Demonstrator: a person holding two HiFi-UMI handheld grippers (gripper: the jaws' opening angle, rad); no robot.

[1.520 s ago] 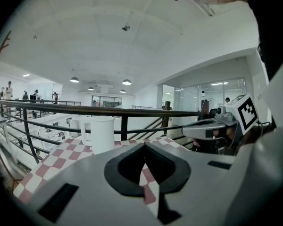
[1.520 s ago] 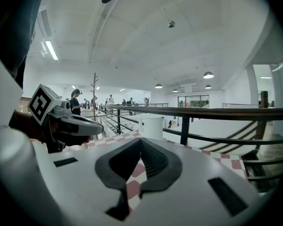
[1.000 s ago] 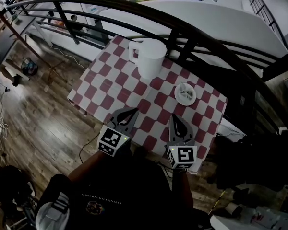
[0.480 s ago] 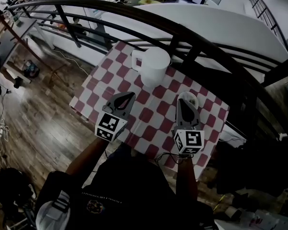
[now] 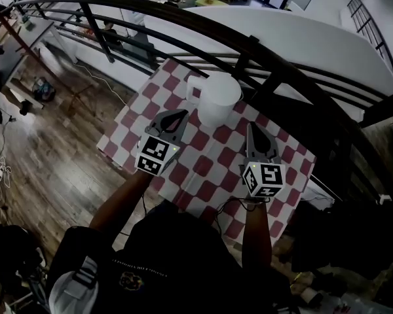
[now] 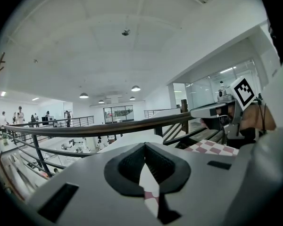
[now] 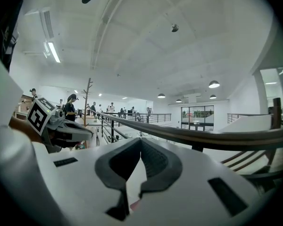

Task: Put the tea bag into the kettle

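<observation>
Red-and-white checked cloth (image 5: 206, 167) covers a small table set against a dark, curved metal railing (image 6: 121, 127). Brown wood-plank floor (image 5: 52, 156) to its left. Overhead, a white ceiling with round lamps (image 6: 136, 88). Distant people (image 7: 71, 103) stand along a far rail.

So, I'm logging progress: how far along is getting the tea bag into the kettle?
Nothing looks done. The left gripper and right gripper hover shut and empty over the checked table, near the white kettle. No tea bag shows. Remaining: find and grip it, drop it in the kettle.
</observation>
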